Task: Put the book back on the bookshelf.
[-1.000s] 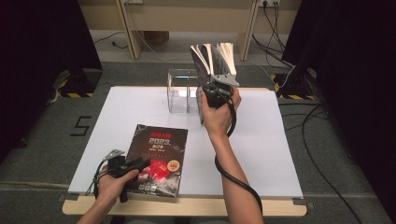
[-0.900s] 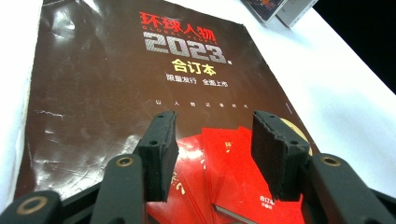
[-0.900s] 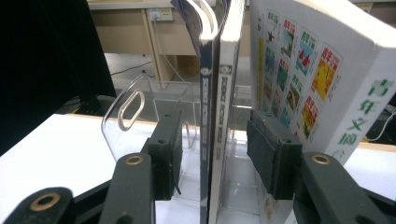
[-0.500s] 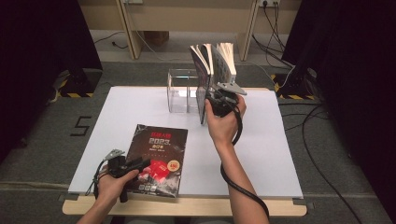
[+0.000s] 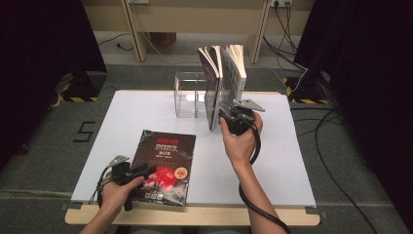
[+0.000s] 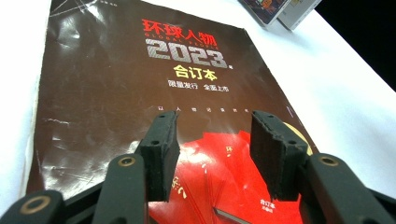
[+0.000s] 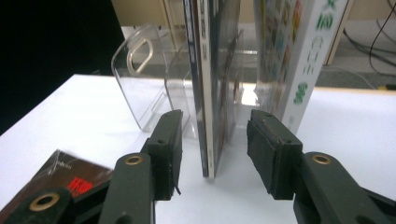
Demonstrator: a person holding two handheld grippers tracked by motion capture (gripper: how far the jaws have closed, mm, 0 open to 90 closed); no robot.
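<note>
White table [image 5: 292, 161], clear plastic book stand [image 5: 187, 95], two upright books, one flat magazine. I read the step in hand as standing books in the holder. The dark upright book [image 5: 213, 87] stands on edge just beside the stand, with the pale-covered book [image 5: 236, 73] against its far side. My right gripper [image 5: 229, 117] is at the dark book's near edge, jaws apart on either side and not pressing. To do this well I would centre the edge between the pads and close low, so that it cannot tip. The black magazine [image 5: 163, 163] lies flat near the table's front edge. My left gripper [image 5: 141, 170] rests over its red corner, jaws apart, holding nothing.

The right gripper view shows the gap between each pad [image 7: 168, 140] and the book's edge [image 7: 208, 140], which the high view hides behind the hand. The left gripper view makes the magazine's title [image 6: 187, 44] legible.
</note>
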